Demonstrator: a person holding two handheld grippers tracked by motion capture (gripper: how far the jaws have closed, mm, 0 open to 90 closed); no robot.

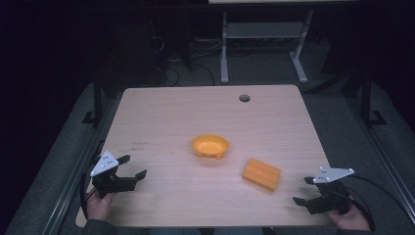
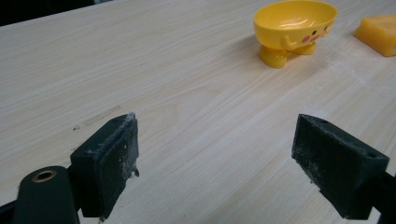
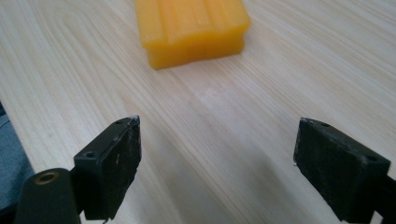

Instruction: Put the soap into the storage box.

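A small yellow bowl on little feet stands near the middle of the wooden table; the left gripper view shows it upright and empty at the top right. An orange ridged block lies flat to the bowl's right and nearer me, seen close ahead in the right gripper view. My left gripper hovers open at the table's front left, nothing between its jaws. At the front right corner my right gripper is open too, its jaws pointing at the block.
A round cable hole sits near the table's far edge. Behind the table stands a white desk frame on a dark floor with cables. Metal rails run along both sides of the table.
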